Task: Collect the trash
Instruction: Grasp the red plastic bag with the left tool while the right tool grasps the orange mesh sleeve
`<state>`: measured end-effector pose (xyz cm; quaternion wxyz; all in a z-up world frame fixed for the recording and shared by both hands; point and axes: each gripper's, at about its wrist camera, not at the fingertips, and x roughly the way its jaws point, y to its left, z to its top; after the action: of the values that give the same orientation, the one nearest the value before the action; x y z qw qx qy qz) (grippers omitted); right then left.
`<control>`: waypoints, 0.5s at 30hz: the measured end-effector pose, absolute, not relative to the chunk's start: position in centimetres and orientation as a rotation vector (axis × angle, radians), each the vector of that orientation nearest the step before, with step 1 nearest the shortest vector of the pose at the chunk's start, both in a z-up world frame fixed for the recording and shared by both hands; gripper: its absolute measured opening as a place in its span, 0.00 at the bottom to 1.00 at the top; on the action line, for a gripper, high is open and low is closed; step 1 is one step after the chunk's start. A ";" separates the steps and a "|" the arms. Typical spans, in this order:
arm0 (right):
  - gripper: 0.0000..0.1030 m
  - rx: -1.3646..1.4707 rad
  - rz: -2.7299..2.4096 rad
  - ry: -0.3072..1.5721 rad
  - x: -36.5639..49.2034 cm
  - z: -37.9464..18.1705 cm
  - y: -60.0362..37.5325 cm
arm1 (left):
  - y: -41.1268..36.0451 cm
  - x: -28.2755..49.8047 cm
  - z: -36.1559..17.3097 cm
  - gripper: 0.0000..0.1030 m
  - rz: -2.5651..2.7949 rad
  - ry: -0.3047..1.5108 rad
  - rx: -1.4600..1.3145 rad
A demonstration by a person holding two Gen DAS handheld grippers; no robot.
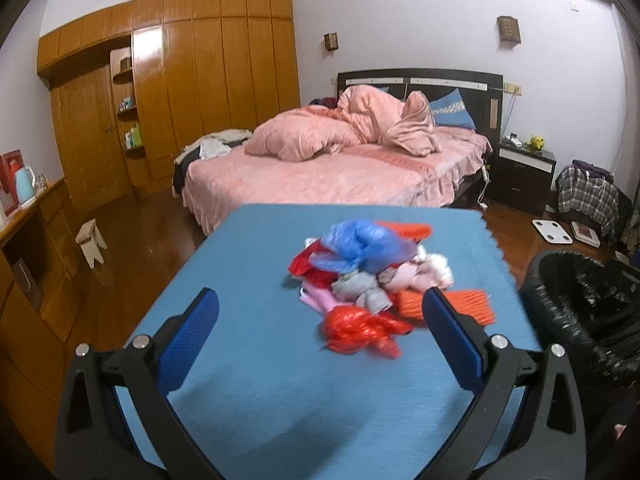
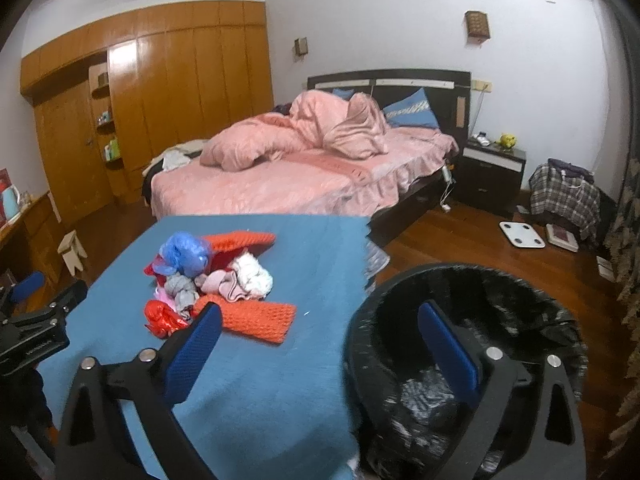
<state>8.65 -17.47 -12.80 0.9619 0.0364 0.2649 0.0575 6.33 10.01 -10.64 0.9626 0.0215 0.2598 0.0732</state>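
Pink bed (image 1: 320, 176), wooden wardrobe (image 1: 180, 80), nightstand (image 2: 492, 176).

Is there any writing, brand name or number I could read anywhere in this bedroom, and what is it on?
None can be read.
Red box on the side counter: any print is too blurred.
Bottles on the wardrobe shelf: labels too small.
White scale on the floor: no digits showing.

The right tool (image 2: 320, 336) is spread wide and empty, its left finger over the blue-covered desk (image 2: 280, 380) and its right finger over the black-lined bin (image 2: 500, 292) beside the desk. A heap of trash (image 2: 212, 280), apparently crumpled bags and cloth, lies on the desk. The left tool (image 2: 36, 320) shows at the left edge.
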 end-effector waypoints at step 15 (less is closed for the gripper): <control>0.79 0.018 0.141 0.614 14.9 -17.5 -14.0 | 11.3 14.0 -18.3 0.91 0.089 0.679 0.023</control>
<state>14.88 -13.99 -17.54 0.9508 0.0087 0.3018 0.0695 13.97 11.35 -18.28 0.9420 0.0112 0.3327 0.0437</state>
